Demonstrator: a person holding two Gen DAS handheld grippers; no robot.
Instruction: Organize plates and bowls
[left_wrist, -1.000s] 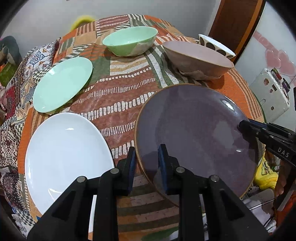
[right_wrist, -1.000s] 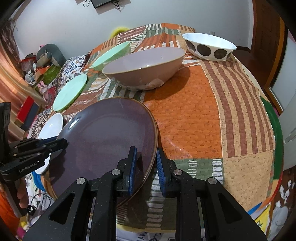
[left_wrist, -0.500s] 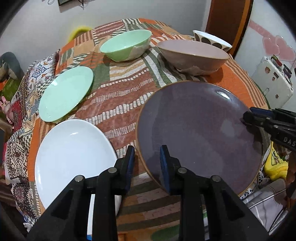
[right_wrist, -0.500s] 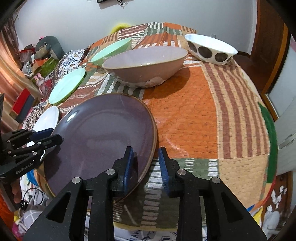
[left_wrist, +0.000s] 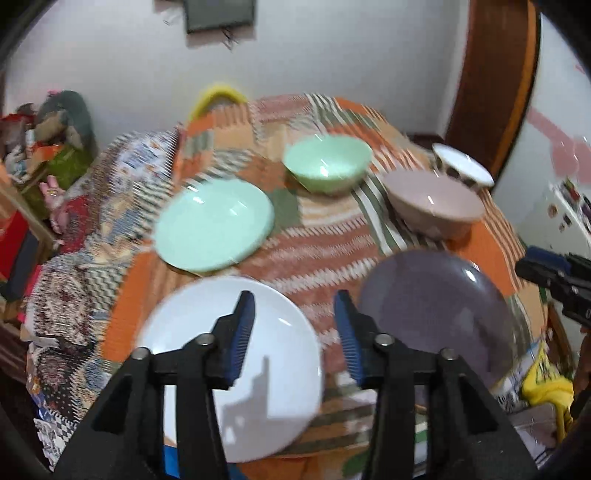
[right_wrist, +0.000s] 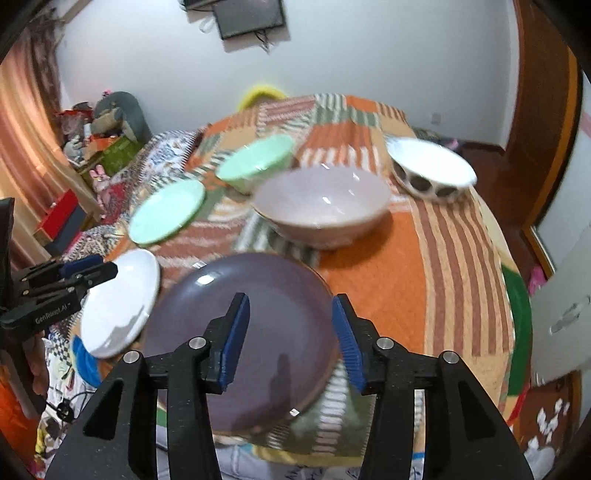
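A purple plate (left_wrist: 436, 314) (right_wrist: 243, 332) lies flat at the table's near edge. A white plate (left_wrist: 236, 343) (right_wrist: 118, 295) lies to its left, a mint plate (left_wrist: 214, 225) (right_wrist: 168, 212) behind that. A mint bowl (left_wrist: 328, 162) (right_wrist: 258, 162), a mauve bowl (left_wrist: 436, 206) (right_wrist: 321, 206) and a white spotted bowl (left_wrist: 461, 166) (right_wrist: 428, 171) stand at the back. My left gripper (left_wrist: 295, 332) is open and empty above the white plate's right side. My right gripper (right_wrist: 290, 332) is open and empty above the purple plate.
The round table wears a patchwork orange, green and striped cloth (right_wrist: 424, 258). Toys and boxes (right_wrist: 103, 147) crowd the left of the room. A wooden door (left_wrist: 491, 74) stands at the right, a white appliance (left_wrist: 561, 206) beside it.
Both grippers have let go of the purple plate's rim, opened wide, and pulled back and up. The plate now rests on the table.
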